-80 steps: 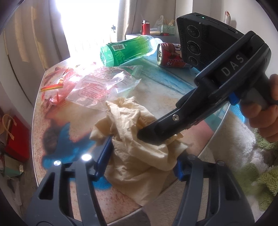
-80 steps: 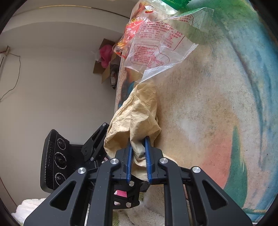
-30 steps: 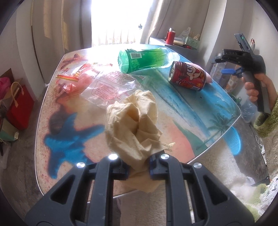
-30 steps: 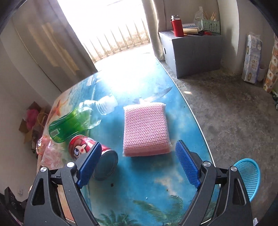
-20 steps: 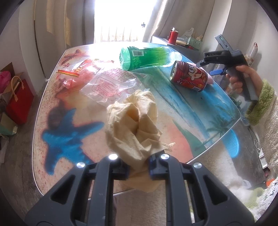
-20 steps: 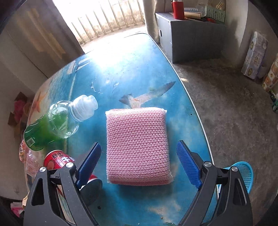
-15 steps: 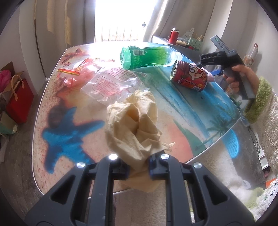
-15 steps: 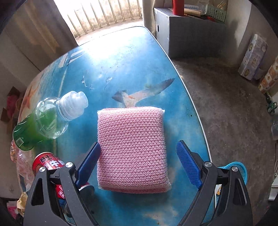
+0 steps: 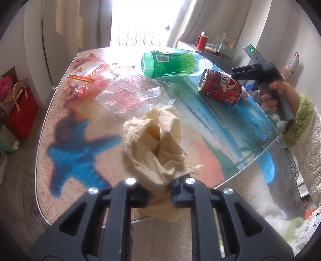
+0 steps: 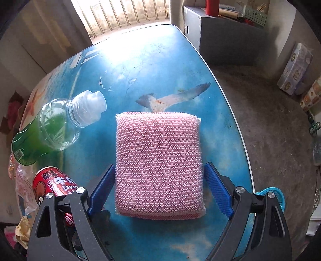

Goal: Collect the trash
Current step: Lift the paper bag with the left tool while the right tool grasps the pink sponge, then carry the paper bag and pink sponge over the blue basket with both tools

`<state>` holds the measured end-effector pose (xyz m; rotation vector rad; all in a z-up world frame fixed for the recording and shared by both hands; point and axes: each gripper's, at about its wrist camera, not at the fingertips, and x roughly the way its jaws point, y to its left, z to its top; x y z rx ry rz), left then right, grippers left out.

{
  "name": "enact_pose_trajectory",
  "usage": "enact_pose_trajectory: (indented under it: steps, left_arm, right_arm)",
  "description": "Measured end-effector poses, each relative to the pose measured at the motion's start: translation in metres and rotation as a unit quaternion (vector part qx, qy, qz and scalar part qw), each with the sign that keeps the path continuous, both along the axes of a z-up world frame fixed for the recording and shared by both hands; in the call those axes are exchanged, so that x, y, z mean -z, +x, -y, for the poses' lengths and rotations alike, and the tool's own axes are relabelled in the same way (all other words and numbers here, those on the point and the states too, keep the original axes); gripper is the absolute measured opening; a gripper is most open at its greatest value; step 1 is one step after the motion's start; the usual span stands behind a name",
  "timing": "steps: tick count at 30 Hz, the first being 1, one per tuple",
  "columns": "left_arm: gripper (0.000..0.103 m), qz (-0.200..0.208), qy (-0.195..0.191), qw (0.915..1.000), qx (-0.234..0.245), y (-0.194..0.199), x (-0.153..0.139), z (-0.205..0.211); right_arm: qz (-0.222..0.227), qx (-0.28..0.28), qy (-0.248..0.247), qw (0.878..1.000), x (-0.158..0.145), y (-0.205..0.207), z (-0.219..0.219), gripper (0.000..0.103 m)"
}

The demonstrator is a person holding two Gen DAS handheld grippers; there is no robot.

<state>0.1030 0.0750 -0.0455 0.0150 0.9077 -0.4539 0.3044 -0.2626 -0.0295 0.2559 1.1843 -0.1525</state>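
The right hand-held gripper [image 10: 159, 190], jaws spread and just narrowing, straddles the pink sponge [image 10: 159, 162], whose long axis runs away from it. The left hand-held gripper [image 9: 159, 191] pinches the crumpled tissue [image 9: 154, 144].

Daylight floods through a barred window [image 10: 128, 14] at twelve o'clock, curtains [image 9: 192, 22] either side; a grey cabinet [image 10: 226, 40] at one o'clock, concrete floor [image 10: 266, 120] at three.
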Motion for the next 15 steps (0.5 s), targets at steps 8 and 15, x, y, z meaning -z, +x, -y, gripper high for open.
enact_pose_trajectory:
  steps: [8, 15]
  left_arm:
    - [0.014, -0.005, -0.005, 1.0, -0.003, 0.002, 0.001, -0.002]
    - [0.014, -0.001, -0.005, 1.0, -0.005, 0.001, 0.0, -0.003]
  right_arm:
    - [0.038, 0.025, 0.011, 0.999, -0.014, -0.041, 0.015, 0.078]
    - [0.077, 0.036, 0.037, 0.996, -0.028, -0.106, 0.015, 0.077]
